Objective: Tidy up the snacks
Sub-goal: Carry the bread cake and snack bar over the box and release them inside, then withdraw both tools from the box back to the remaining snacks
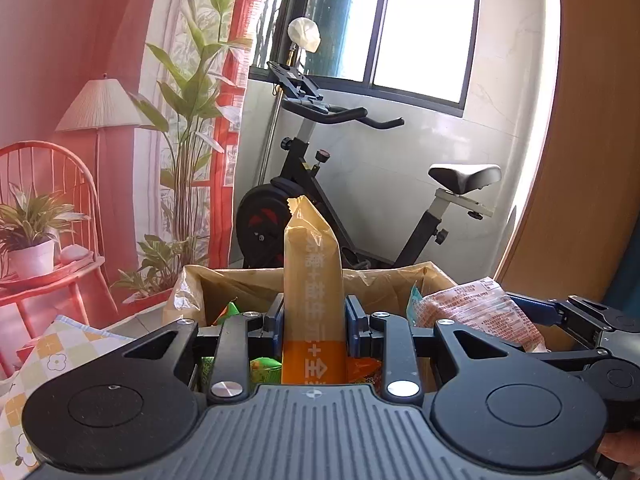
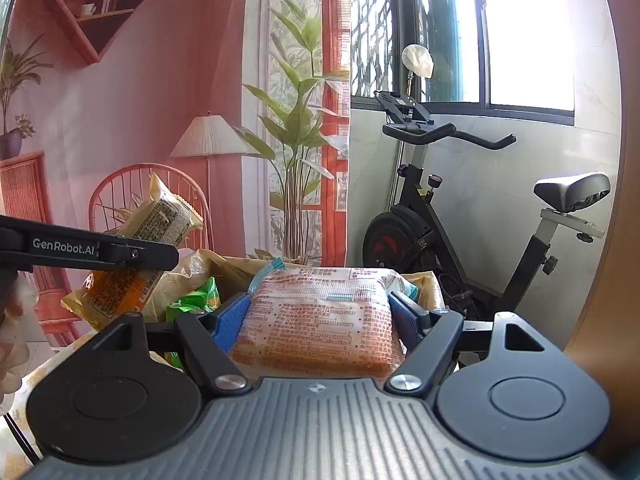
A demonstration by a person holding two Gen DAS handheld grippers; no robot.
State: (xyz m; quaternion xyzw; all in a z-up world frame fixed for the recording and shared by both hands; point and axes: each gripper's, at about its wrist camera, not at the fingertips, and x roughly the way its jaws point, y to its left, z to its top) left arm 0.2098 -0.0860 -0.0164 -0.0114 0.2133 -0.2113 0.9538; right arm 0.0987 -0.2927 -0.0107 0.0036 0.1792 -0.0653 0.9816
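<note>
Cardboard walls of the box (image 1: 224, 280) rise below both tools: our left gripper (image 1: 314, 316) clamps a yellow snack bar (image 1: 312, 280) upright over it, our right gripper (image 2: 320, 312) pinches an orange packet (image 2: 320, 320) beside. Green packets (image 2: 196, 300) lie inside the box at its left edge, an exercise bike (image 1: 320, 184) behind. Only the right view shows the bar's printed back.

bike (image 1: 360, 184) by window (image 1: 424, 24) | plant (image 1: 196, 92) | lamp (image 1: 100, 104) | red chair (image 1: 52, 208) | shelf (image 2: 100, 4) | checked cloth (image 1: 52, 356)

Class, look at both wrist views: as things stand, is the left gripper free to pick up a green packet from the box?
Probably not. The left gripper is shut on an orange snack bar, so its jaws are occupied, though the green packets lie uncovered in the cardboard box.
</note>
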